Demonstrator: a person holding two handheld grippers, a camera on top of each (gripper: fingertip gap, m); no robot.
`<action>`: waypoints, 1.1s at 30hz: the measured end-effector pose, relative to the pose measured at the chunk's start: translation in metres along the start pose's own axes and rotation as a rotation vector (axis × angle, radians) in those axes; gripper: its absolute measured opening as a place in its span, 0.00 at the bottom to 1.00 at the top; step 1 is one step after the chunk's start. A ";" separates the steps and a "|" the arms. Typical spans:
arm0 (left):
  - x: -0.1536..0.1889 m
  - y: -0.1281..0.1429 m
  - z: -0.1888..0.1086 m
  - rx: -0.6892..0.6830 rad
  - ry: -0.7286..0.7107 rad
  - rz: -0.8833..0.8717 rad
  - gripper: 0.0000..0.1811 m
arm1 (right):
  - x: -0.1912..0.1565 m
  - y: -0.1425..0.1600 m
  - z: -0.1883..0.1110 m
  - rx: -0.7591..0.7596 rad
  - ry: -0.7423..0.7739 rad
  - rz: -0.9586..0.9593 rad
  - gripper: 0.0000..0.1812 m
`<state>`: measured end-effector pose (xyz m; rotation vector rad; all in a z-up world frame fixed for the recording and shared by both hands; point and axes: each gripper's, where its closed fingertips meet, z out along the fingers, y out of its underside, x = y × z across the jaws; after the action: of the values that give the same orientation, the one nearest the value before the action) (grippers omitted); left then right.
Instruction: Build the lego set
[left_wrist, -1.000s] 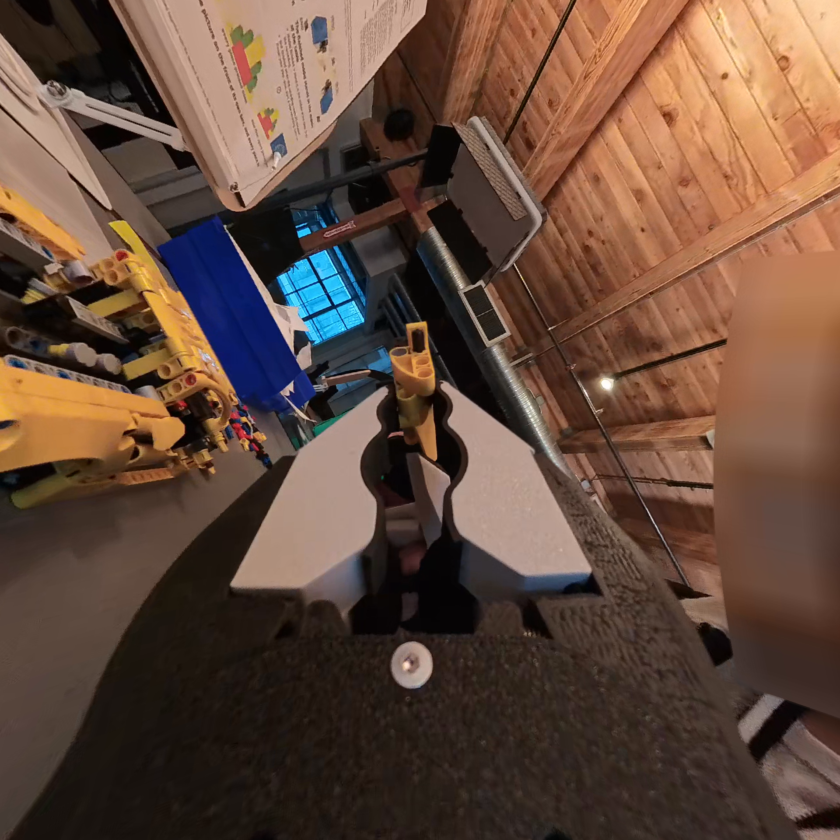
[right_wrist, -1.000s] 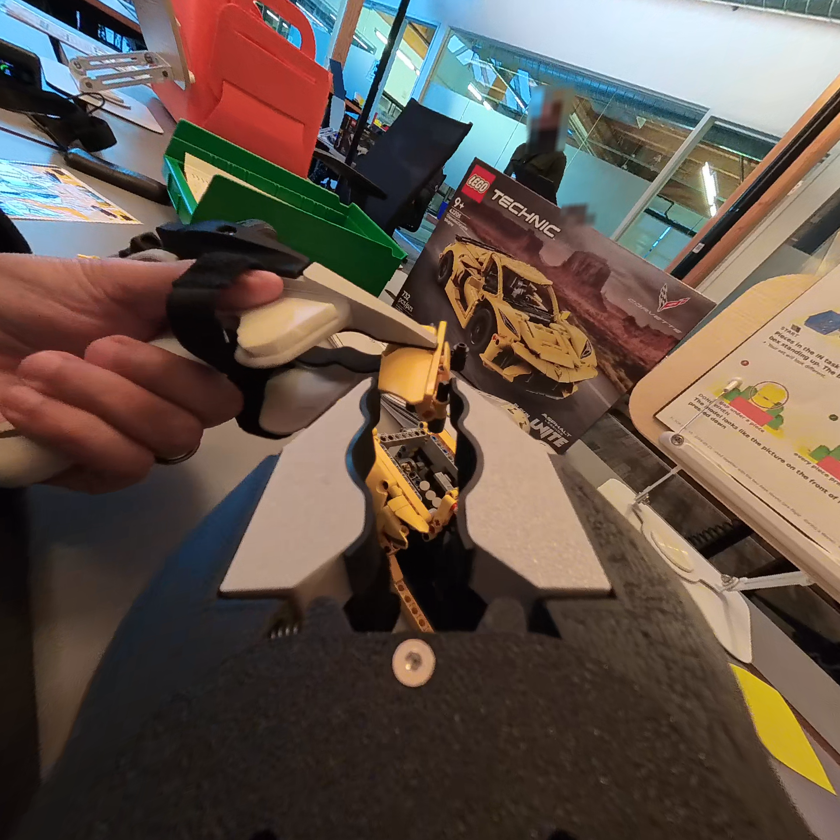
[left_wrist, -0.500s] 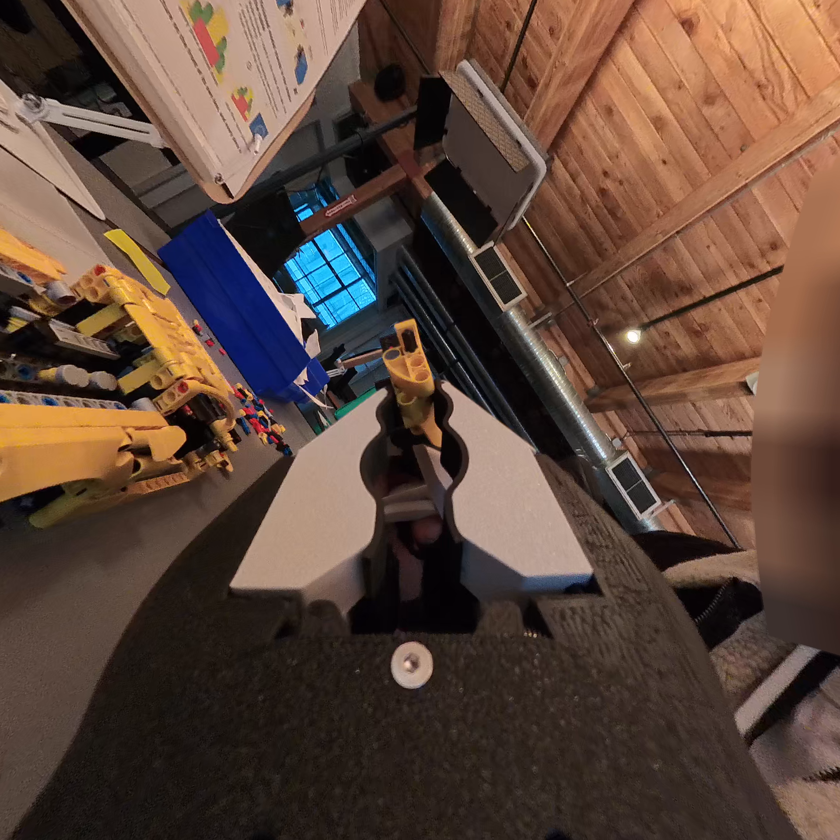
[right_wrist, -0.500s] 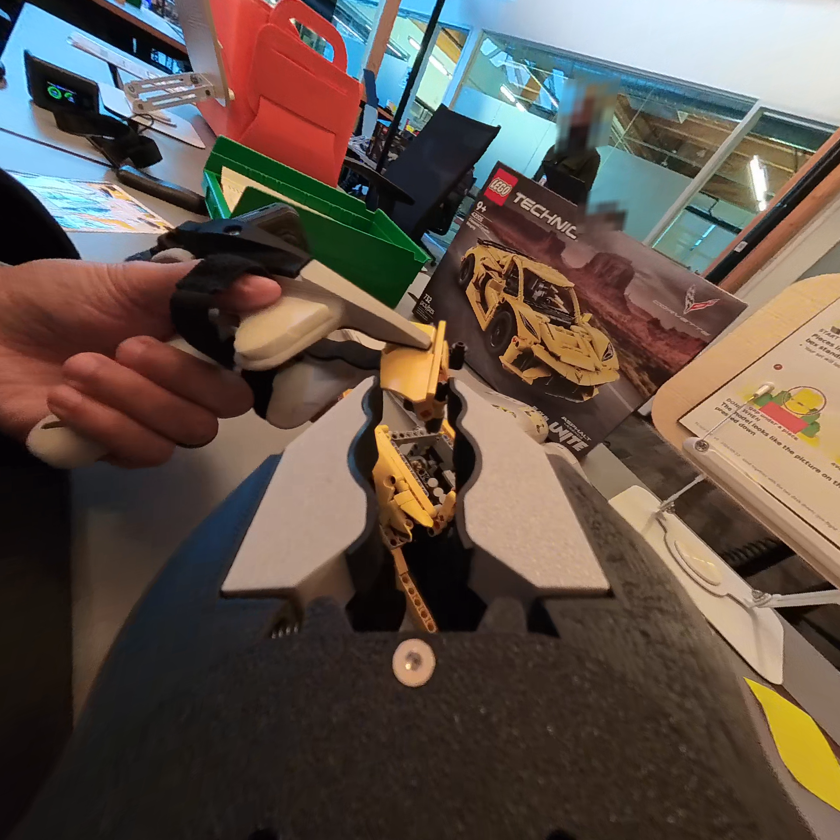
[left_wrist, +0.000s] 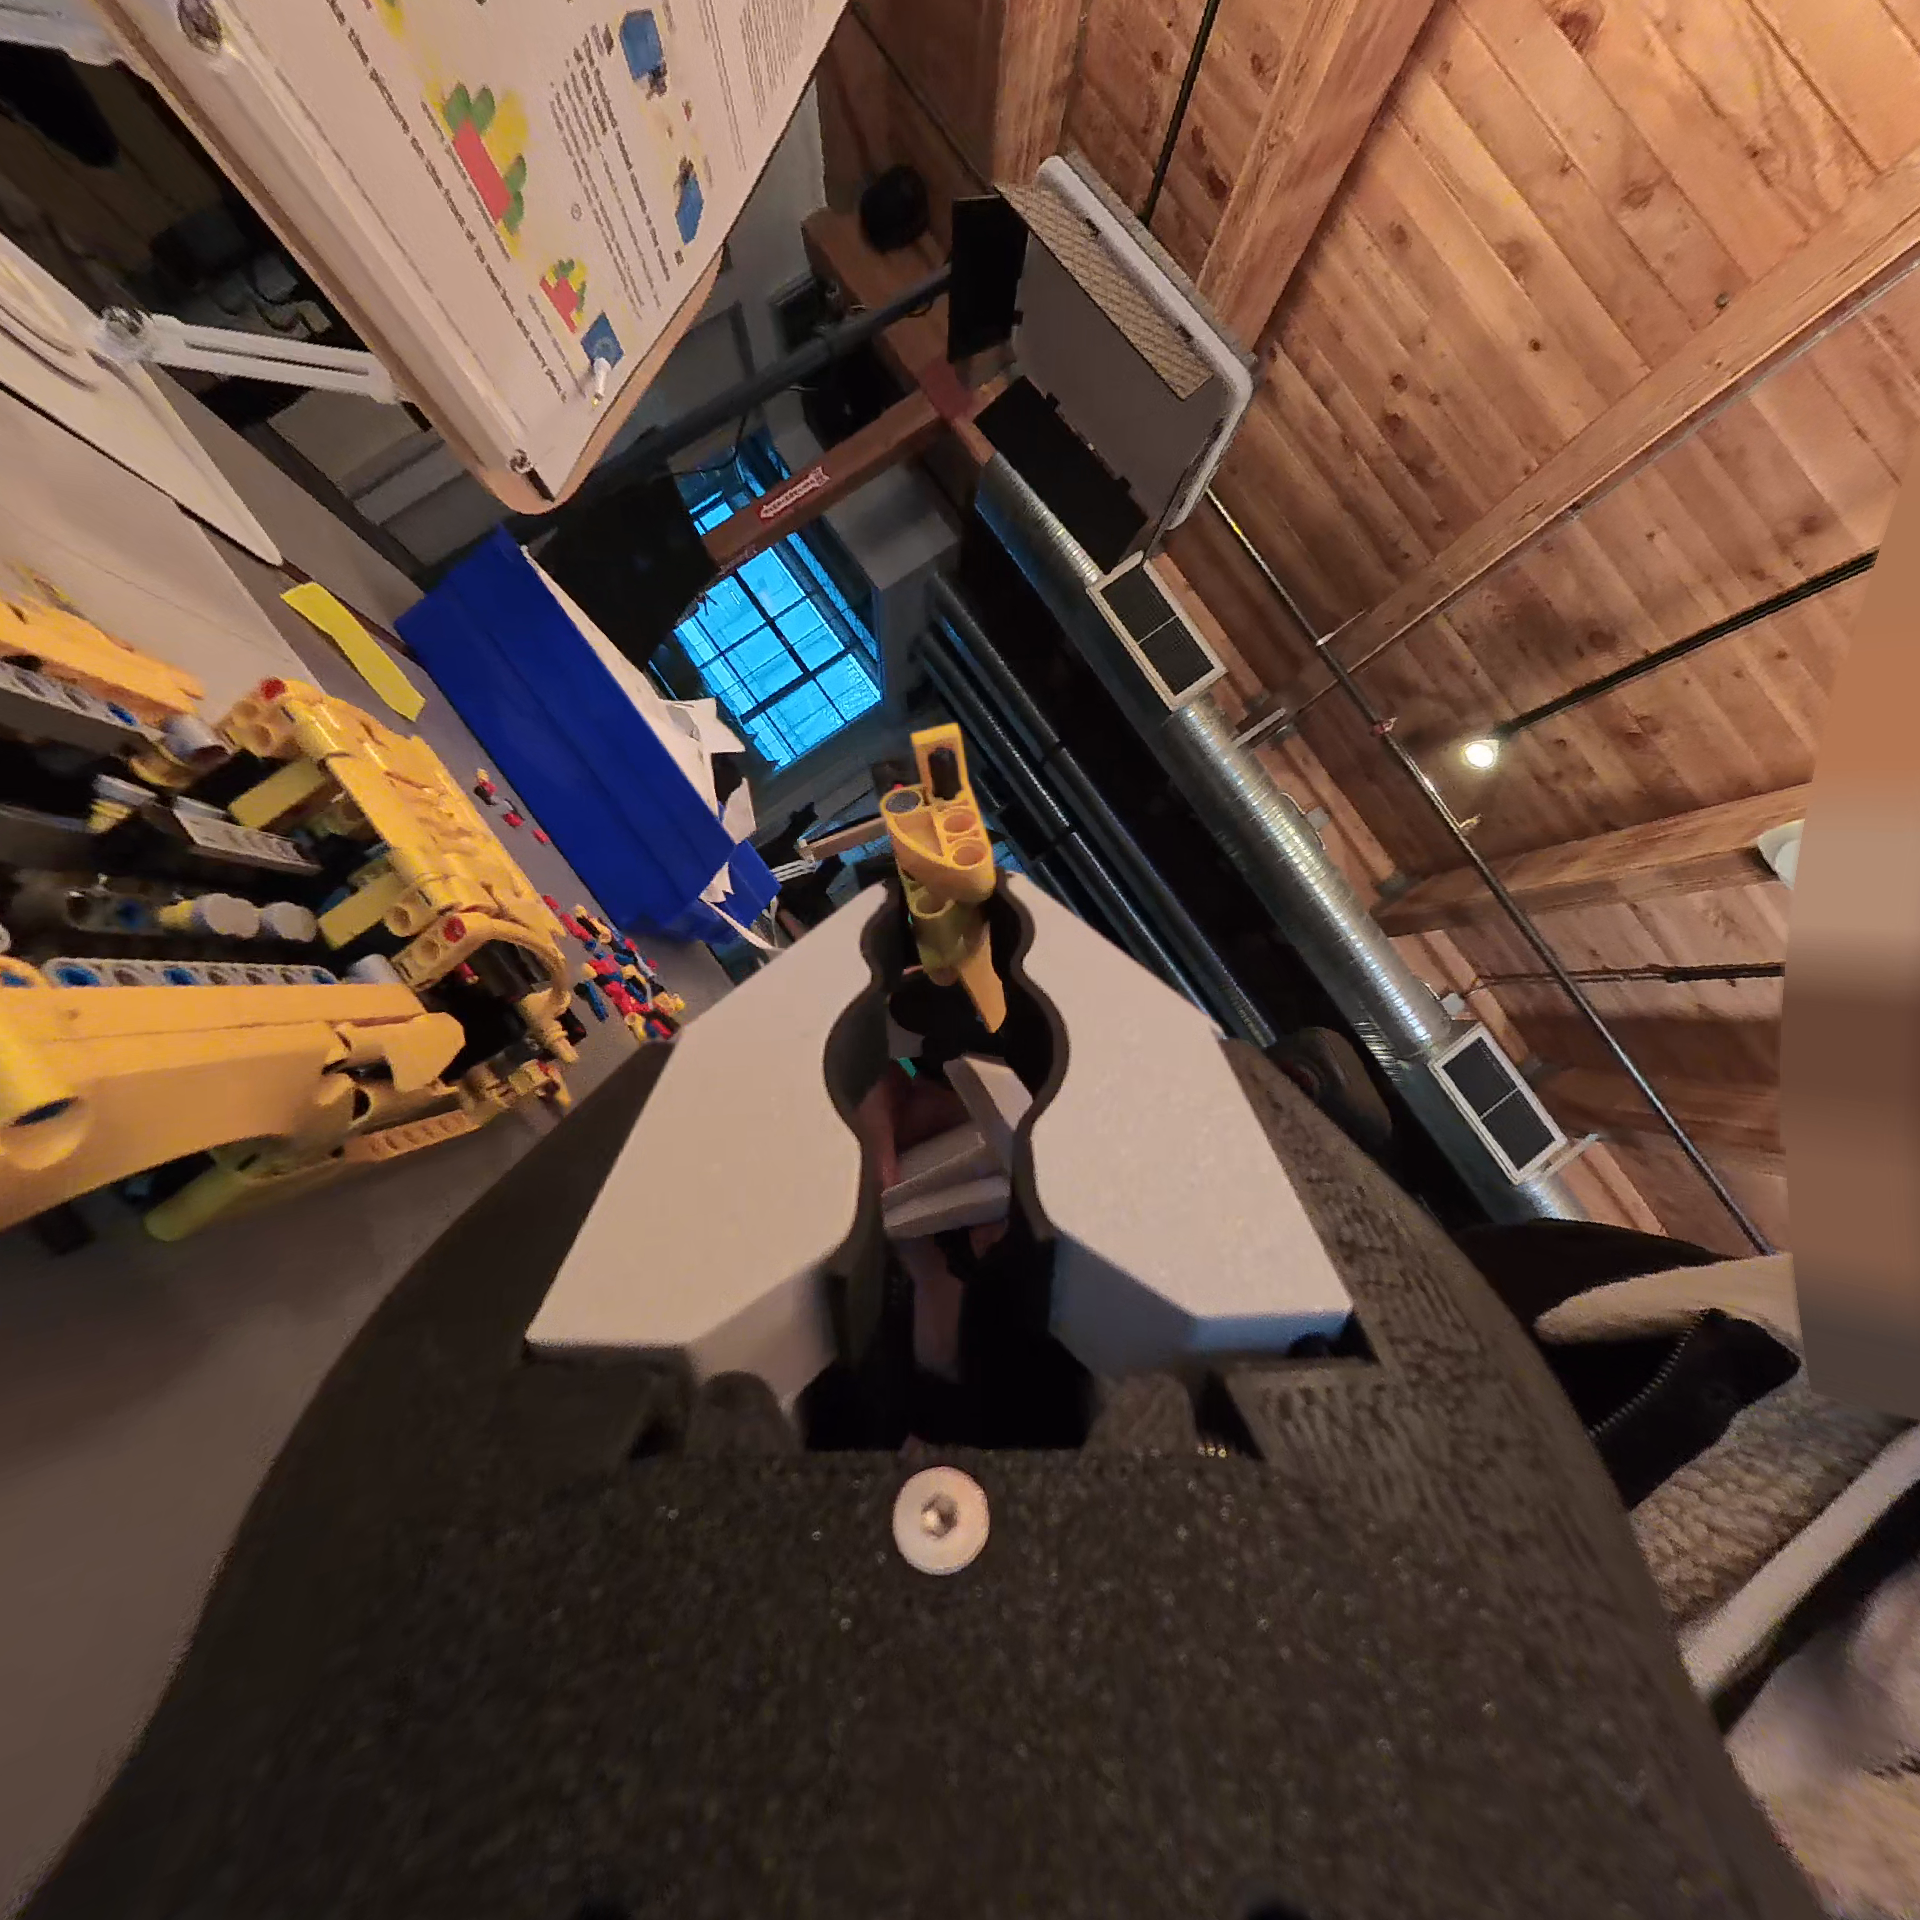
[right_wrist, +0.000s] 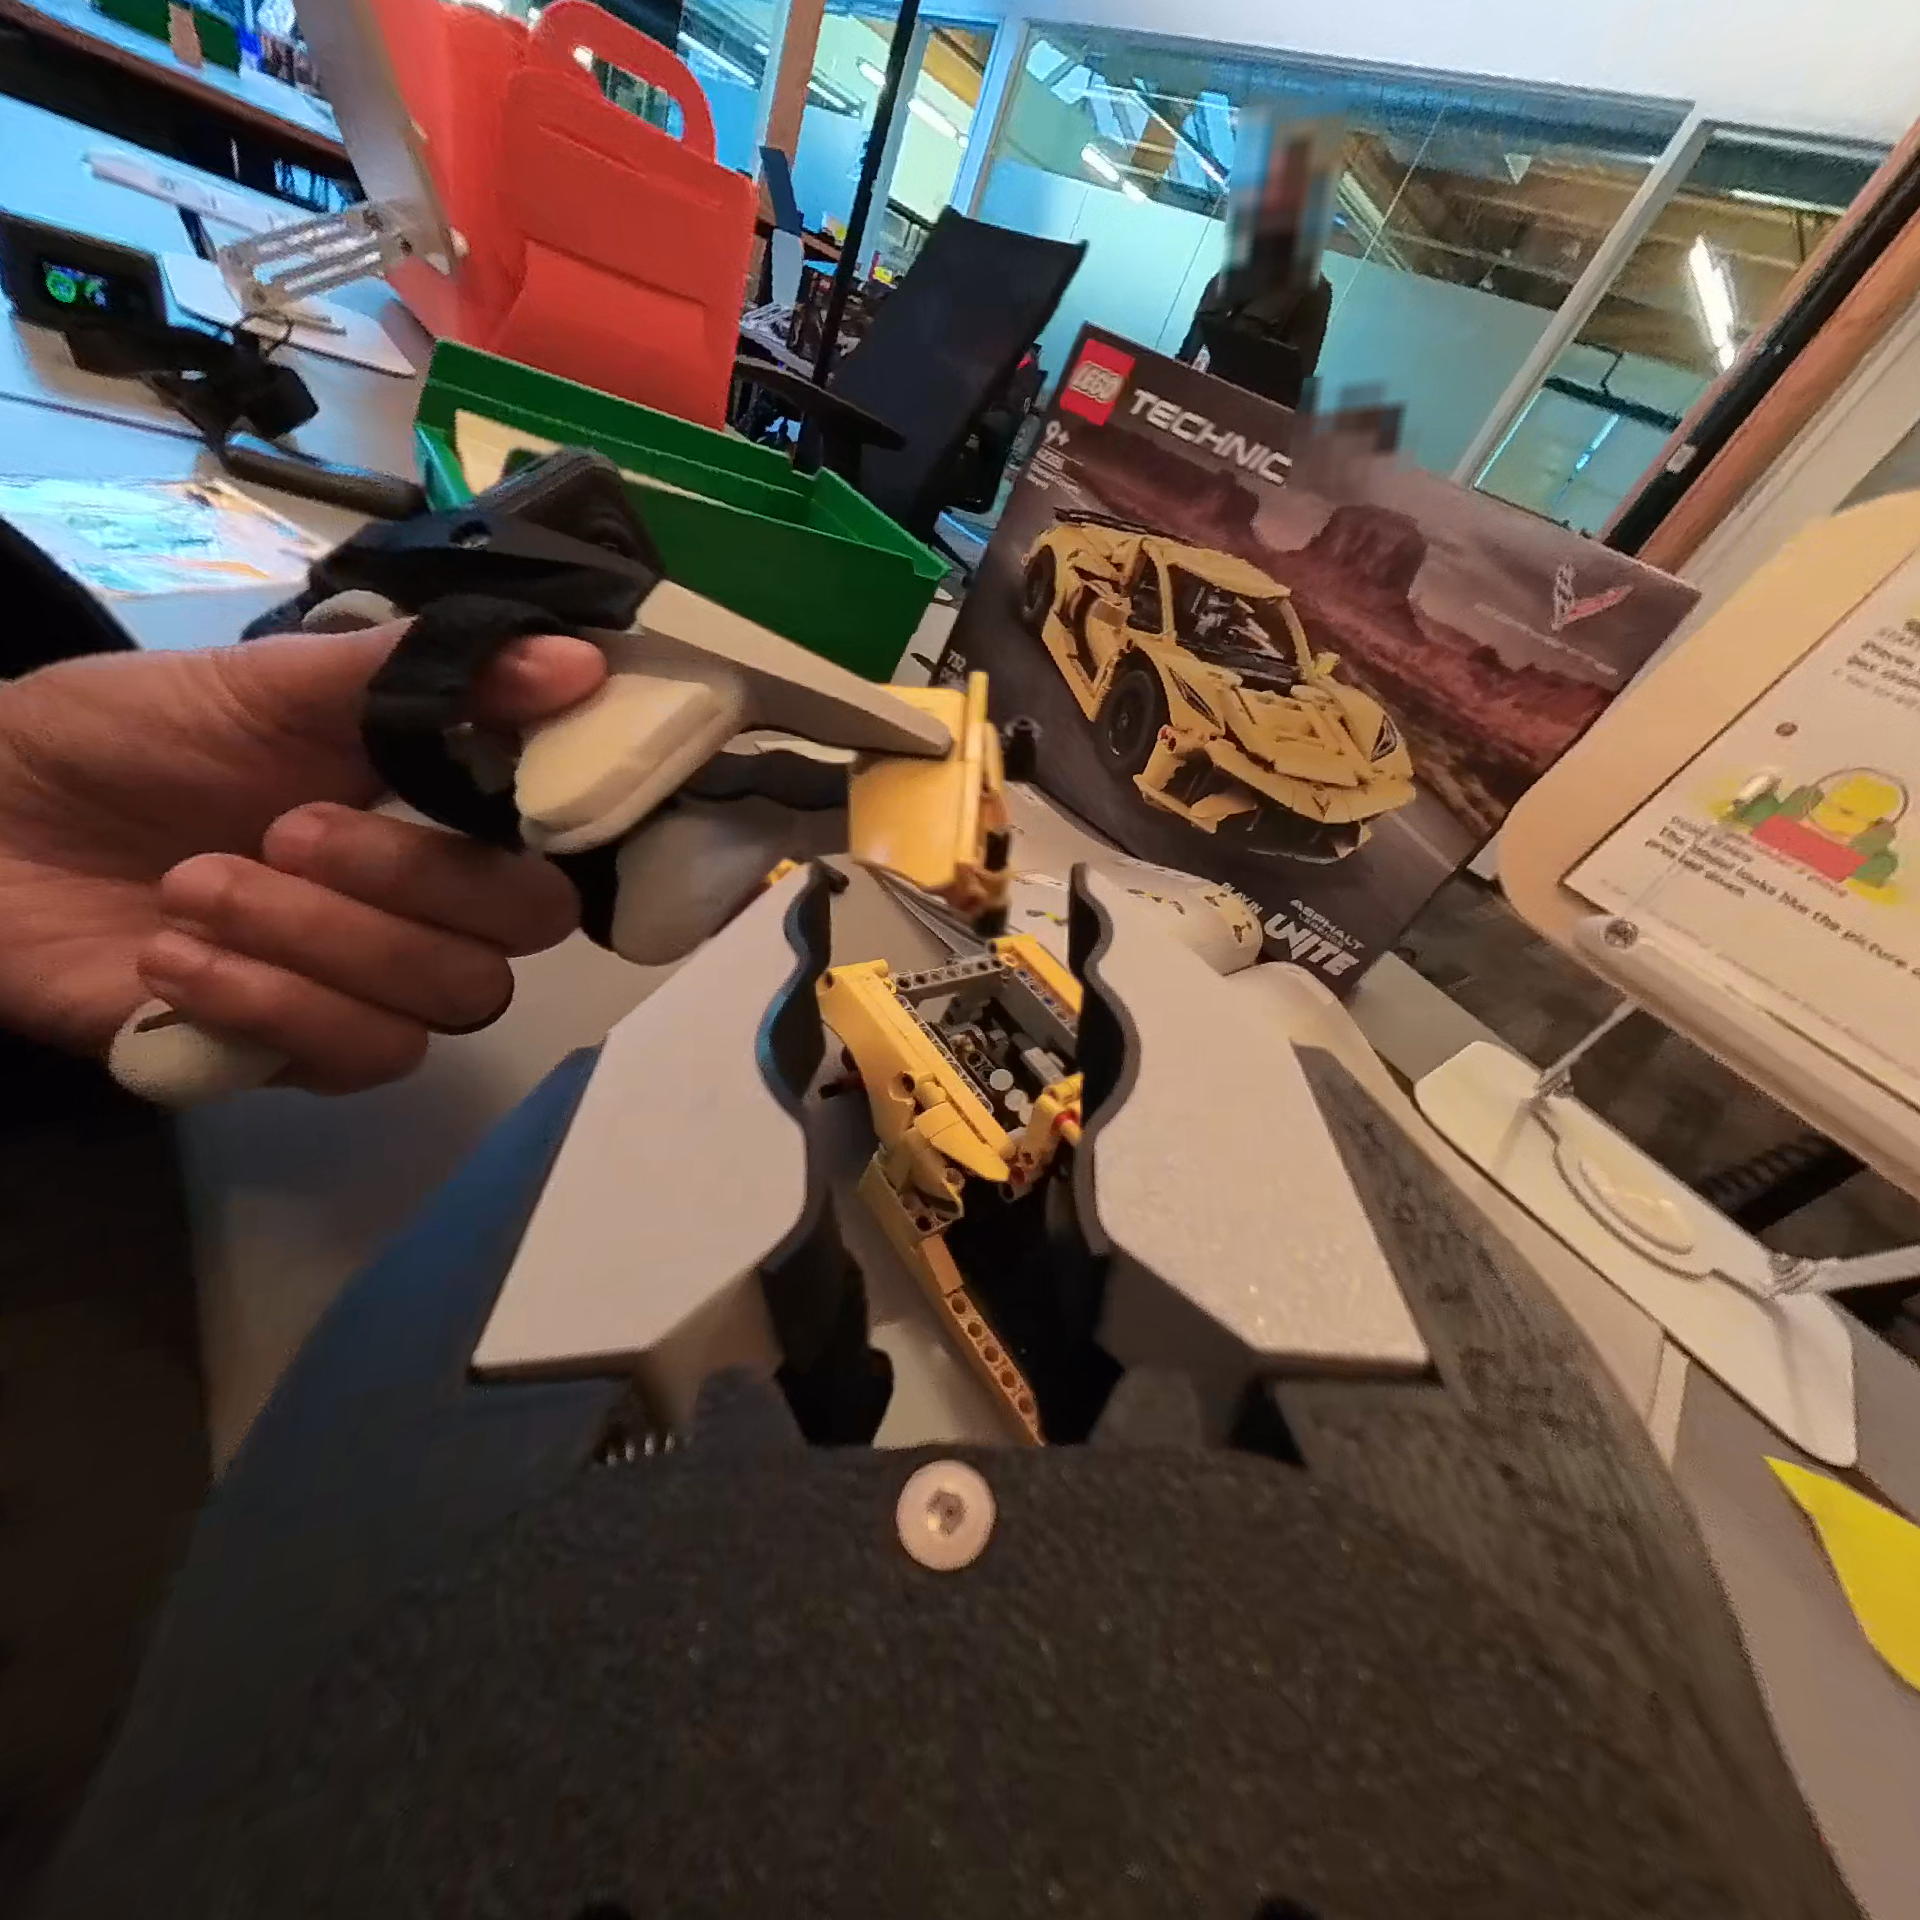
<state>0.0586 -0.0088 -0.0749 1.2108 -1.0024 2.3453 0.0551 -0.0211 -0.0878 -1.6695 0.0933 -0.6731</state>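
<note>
Grey tabletop (right_wrist: 499, 1101): the yellow car model (right_wrist: 966, 1091) lies at 12 o'clock, seen through the parted right gripper (right_wrist: 945, 914), which holds nothing. At 11 o'clock, the left gripper (left_wrist: 940, 894) is closed on a yellow piece (left_wrist: 940, 831). The set's box (right_wrist: 1299, 665) stands at 1 o'clock.

The right gripper (right_wrist: 951, 904) is now spread wider, and the yellow panel piece (right_wrist: 930, 800) is lifted clear.
</note>
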 end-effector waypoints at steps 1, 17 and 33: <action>0.001 0.002 0.001 -0.004 0.002 0.001 0.08 | -0.003 0.000 0.001 -0.003 0.000 -0.023 0.23; 0.017 0.010 0.003 -0.072 0.068 0.088 0.08 | 0.000 -0.007 -0.010 0.013 0.013 -0.137 0.07; 0.072 0.042 -0.002 -0.270 0.262 0.592 0.08 | -0.033 -0.037 -0.049 0.186 -0.675 0.588 0.27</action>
<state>-0.0081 -0.0400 -0.0364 0.5296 -1.6837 2.5701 -0.0065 -0.0416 -0.0628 -1.5040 0.0307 0.3240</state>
